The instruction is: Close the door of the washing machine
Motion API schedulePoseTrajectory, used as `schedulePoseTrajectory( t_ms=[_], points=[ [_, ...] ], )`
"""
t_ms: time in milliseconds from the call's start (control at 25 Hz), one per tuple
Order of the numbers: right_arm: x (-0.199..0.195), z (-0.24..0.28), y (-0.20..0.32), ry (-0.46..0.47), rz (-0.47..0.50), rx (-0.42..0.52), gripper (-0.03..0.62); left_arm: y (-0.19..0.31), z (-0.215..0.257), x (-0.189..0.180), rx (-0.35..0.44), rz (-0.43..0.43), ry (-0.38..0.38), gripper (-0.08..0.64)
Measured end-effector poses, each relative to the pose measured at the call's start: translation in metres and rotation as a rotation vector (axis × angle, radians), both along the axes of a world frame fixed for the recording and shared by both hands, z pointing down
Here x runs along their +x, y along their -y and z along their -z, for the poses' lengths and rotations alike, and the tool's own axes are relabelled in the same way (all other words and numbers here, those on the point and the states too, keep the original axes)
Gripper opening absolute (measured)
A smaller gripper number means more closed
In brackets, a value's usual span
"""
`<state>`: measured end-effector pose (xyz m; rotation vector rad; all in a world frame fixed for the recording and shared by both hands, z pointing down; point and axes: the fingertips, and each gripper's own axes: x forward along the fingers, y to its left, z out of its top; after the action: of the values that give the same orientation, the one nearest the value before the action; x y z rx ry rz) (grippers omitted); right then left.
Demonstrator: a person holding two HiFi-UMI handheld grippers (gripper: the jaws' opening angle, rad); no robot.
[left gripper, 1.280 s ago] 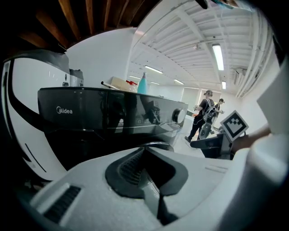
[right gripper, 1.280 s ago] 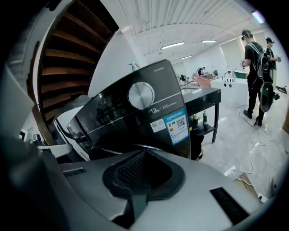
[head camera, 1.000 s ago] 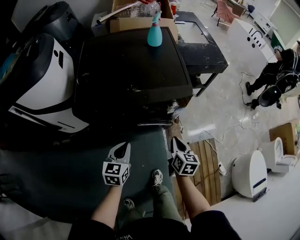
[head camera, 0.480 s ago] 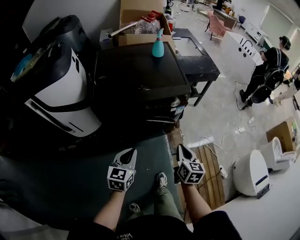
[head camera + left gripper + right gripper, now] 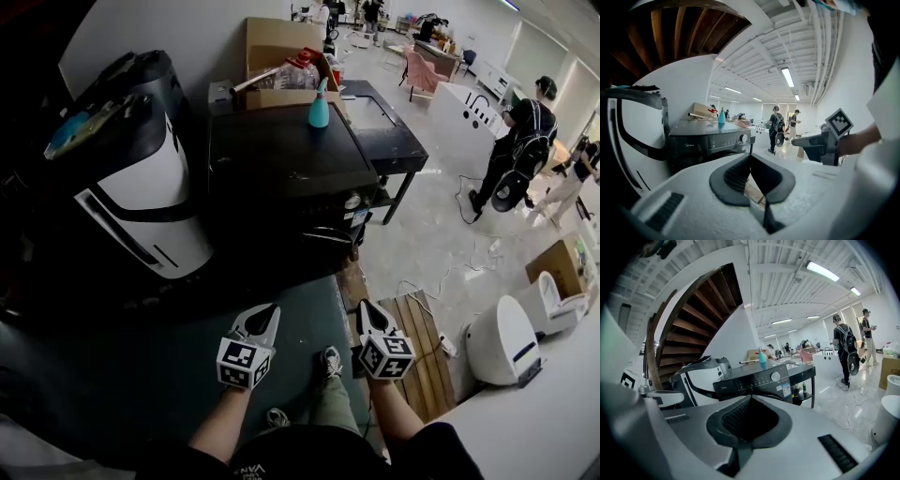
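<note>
The black front-loading washing machine (image 5: 291,155) stands ahead of me; its control panel and knob (image 5: 352,200) face my way. From above, its door below the panel is in shadow and I cannot tell how it stands. The left gripper view shows the machine (image 5: 710,140) some way off, and so does the right gripper view (image 5: 757,378). My left gripper (image 5: 265,314) and right gripper (image 5: 366,307) hover side by side over the dark green mat (image 5: 150,366), well short of the machine. Both are shut and hold nothing (image 5: 750,156) (image 5: 750,398).
A teal spray bottle (image 5: 320,105) stands on the machine's top, cardboard boxes (image 5: 281,52) behind it. A white-and-black appliance (image 5: 141,192) is at the left, a black table (image 5: 389,127) at the right. A wooden pallet (image 5: 417,328), floor cables, white units (image 5: 502,342) and standing people (image 5: 516,141) fill the right side.
Both grippers have risen and pulled back from the washing machine, which now looks farther away. Their jaws stayed shut throughout.
</note>
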<state>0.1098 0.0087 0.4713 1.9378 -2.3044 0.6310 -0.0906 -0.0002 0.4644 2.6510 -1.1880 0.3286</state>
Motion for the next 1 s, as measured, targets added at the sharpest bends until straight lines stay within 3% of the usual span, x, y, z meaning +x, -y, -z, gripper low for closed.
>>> schedulePoseTrajectory(
  t_ms=[760, 1000],
  points=[
    [-0.04, 0.049, -0.142, -0.003, -0.079, 0.078, 0.002, -0.119, 0.032, -0.061, 0.056, -0.079, 0.024, 0.008],
    [-0.053, 0.052, -0.164, -0.016, -0.067, 0.074, 0.002, -0.136, 0.042, -0.066, 0.077, -0.082, -0.019, 0.006]
  ],
)
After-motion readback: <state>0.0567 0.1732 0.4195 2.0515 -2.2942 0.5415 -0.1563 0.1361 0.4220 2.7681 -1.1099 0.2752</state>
